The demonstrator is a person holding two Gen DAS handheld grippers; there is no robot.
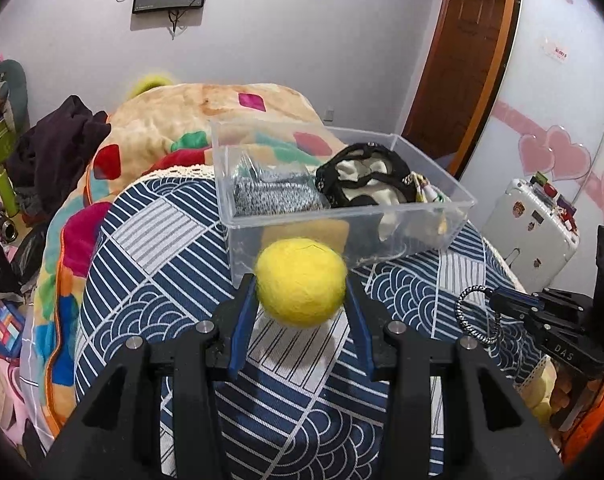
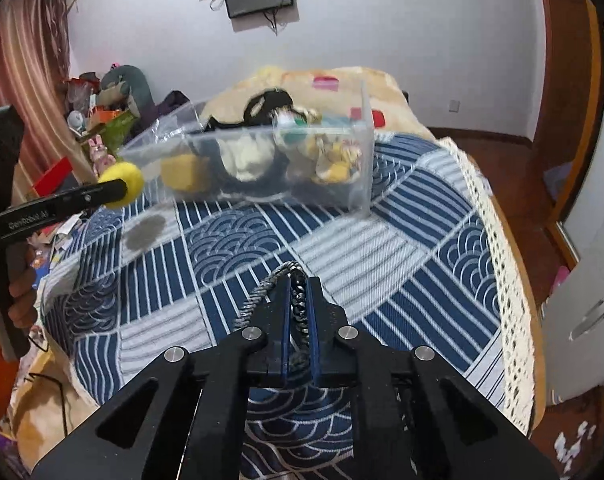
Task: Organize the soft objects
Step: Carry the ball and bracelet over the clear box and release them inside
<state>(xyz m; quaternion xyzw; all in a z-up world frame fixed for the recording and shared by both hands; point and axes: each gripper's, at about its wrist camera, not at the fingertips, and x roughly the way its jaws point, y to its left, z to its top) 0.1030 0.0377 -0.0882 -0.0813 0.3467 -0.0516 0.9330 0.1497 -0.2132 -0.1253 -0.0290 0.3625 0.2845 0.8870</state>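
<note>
My left gripper [image 1: 302, 286] is shut on a yellow felt ball [image 1: 301, 282] and holds it above the bed, just in front of a clear plastic bin [image 1: 341, 216]. The bin holds a grey knit cloth [image 1: 274, 196], a black and cream garment [image 1: 365, 178] and other soft items. My right gripper [image 2: 298, 284] is shut on a black and white braided cord loop [image 2: 262, 292] above the bed cover. The cord [image 1: 467, 316] and right gripper [image 1: 497, 300] show at the right of the left wrist view. The ball [image 2: 122, 184] and bin [image 2: 262, 160] show in the right wrist view.
The bed has a blue and white patterned cover [image 2: 381, 248] with a lace edge. A colourful blanket [image 1: 162, 128] and dark clothes [image 1: 58, 140] lie behind the bin. A white suitcase [image 1: 533, 232] stands at the right. Clutter fills the floor at the left.
</note>
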